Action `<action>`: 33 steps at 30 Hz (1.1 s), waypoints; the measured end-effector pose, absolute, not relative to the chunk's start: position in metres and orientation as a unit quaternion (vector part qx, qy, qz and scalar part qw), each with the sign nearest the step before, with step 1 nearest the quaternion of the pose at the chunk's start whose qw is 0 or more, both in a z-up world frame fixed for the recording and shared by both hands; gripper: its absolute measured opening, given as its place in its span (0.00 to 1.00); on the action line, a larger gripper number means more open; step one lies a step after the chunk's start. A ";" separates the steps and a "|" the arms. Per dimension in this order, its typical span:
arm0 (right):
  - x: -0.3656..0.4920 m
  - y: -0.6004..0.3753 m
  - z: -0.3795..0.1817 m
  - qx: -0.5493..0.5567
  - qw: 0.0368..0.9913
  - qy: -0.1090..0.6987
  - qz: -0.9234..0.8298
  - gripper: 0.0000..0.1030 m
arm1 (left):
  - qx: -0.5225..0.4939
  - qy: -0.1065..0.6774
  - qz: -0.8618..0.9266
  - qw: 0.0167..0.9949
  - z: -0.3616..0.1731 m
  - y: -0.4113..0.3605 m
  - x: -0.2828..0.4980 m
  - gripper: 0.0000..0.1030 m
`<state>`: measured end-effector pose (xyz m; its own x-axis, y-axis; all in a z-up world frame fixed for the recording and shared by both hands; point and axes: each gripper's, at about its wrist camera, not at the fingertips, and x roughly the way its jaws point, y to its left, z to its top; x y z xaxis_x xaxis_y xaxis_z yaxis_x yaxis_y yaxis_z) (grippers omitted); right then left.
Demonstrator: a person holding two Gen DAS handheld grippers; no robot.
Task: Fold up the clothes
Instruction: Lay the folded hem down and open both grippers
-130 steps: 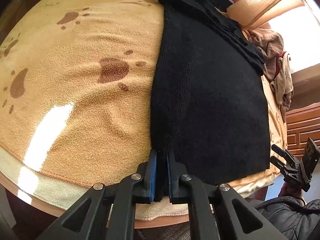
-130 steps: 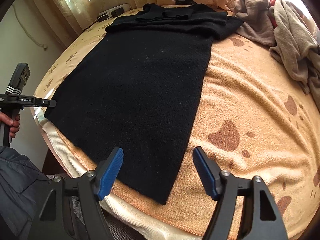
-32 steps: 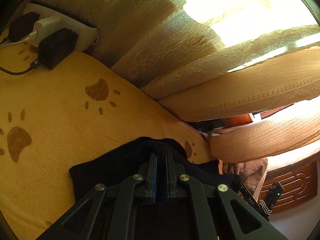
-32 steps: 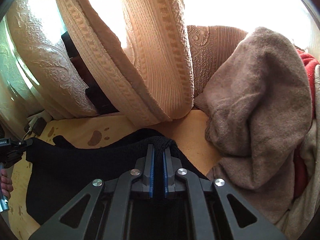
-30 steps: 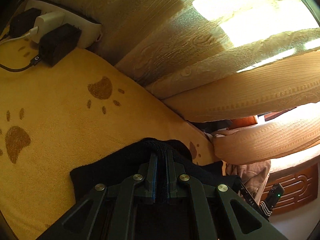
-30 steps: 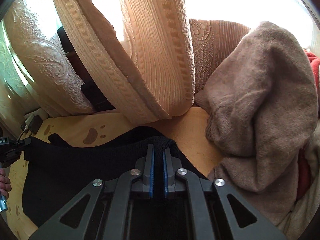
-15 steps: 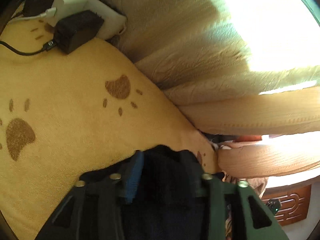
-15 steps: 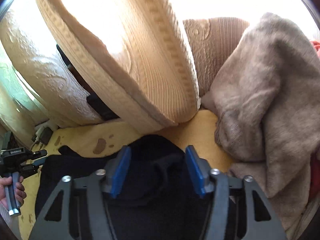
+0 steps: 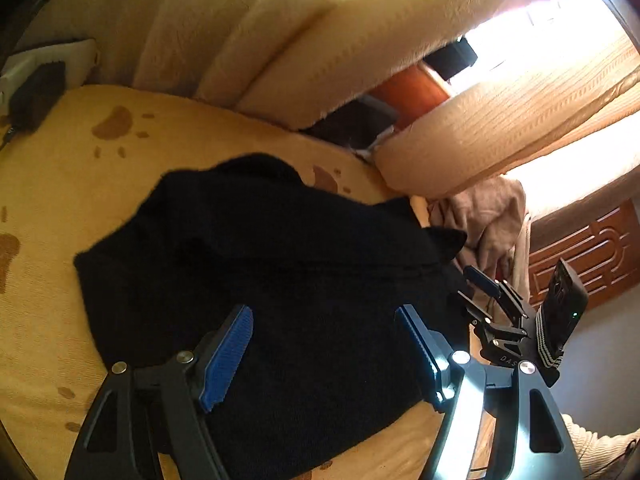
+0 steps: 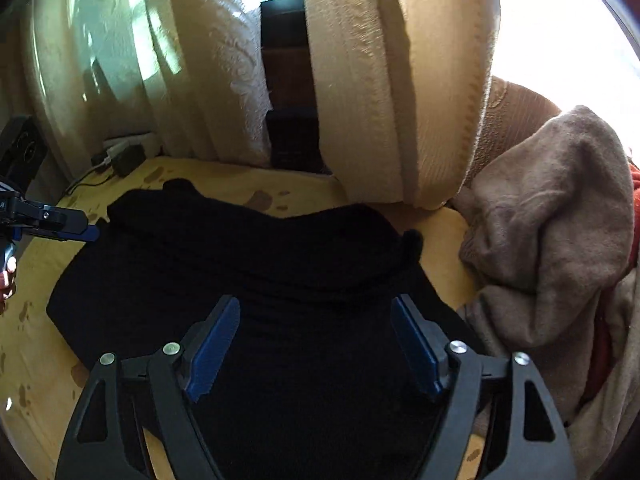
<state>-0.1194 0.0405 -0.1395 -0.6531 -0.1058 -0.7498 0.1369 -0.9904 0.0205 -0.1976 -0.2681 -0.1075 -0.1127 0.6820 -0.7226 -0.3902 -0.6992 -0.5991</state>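
Sunlit cream curtains (image 10: 224,92) hang across the upper half of both views, behind a yellow blanket (image 9: 48,208) printed with brown paw marks that covers the surface carrying everything. On this blanket lies the black garment (image 9: 280,280), folded into a broad dark shape that fills the centre and lower middle of the left wrist view; in the right wrist view the same black garment (image 10: 256,288) spreads from the middle left of the frame down to the bottom edge. The left gripper (image 9: 324,346) sits low in its frame with its blue-padded fingers (image 9: 228,356) spread wide apart, nothing between them, held over the near part of the garment; whether they touch the cloth cannot be told. The right gripper (image 10: 316,346) shows the same stance in its own view, fingers (image 10: 212,350) parted and empty over the dark cloth. A heap of beige clothes (image 10: 560,240) rises at the right of the right wrist view, just beside the garment's right edge, with a strip of red cloth at the far right. A white power strip (image 9: 44,68) with a black plug on it rests at the upper left of the left wrist view, against the curtain. Carved brown wood panelling (image 9: 580,252) shows at the right edge there, behind the right gripper (image 9: 504,320).
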 end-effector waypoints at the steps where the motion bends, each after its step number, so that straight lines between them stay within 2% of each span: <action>1: -0.122 0.038 -0.145 0.419 0.068 0.026 -0.905 0.78 | -0.564 -0.133 0.732 0.359 -0.114 -0.264 -0.198 0.73; 6: -0.141 0.033 -0.167 0.454 0.067 0.044 -0.888 0.78 | -0.570 -0.131 0.739 0.336 -0.126 -0.258 -0.210 0.73; 12: -0.173 0.044 -0.172 0.463 0.057 0.010 -0.885 0.78 | -0.561 -0.157 0.755 0.300 -0.124 -0.265 -0.240 0.73; 24: -0.192 0.064 -0.138 0.365 -0.003 -0.040 -0.930 0.79 | -0.493 -0.256 0.783 0.279 -0.105 -0.288 -0.283 0.73; 28: -0.178 0.060 -0.137 0.356 -0.007 -0.030 -0.934 0.79 | -0.490 -0.240 0.789 0.283 -0.099 -0.295 -0.277 0.73; 33: -0.154 0.041 -0.145 0.372 0.017 0.005 -0.928 0.80 | -0.502 -0.173 0.790 0.306 -0.101 -0.282 -0.251 0.73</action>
